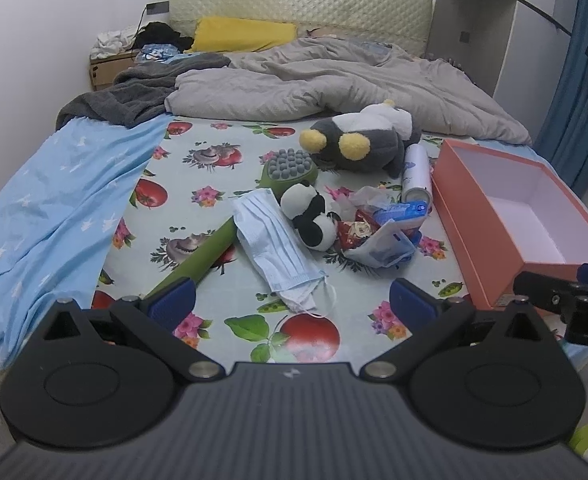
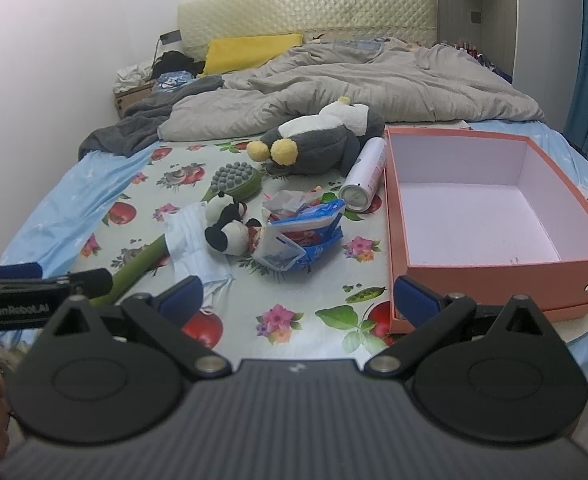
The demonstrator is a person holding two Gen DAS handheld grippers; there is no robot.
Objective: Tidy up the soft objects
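Note:
A grey penguin plush (image 1: pixel 364 140) (image 2: pixel 314 144) with yellow feet lies on the fruit-print sheet (image 1: pixel 214 184), beside a small panda plush (image 1: pixel 310 216) (image 2: pixel 228 226). A blue face mask (image 1: pixel 278 248) (image 2: pixel 190 240) lies in front of the panda. An empty orange box (image 1: pixel 506 216) (image 2: pixel 490 216) stands open on the right. My left gripper (image 1: pixel 293 300) is open near the bed's front edge, short of the mask, holding nothing. My right gripper (image 2: pixel 299 296) is open too, just left of the box's near corner.
A green massage brush (image 1: pixel 286 168) (image 2: pixel 236 180), a white spray can (image 1: pixel 416 176) (image 2: pixel 364 176) and snack and tissue packets (image 1: pixel 382 232) (image 2: pixel 298 232) lie among the toys. A grey duvet (image 1: pixel 334 80) and dark blanket (image 1: pixel 134 92) cover the far half of the bed.

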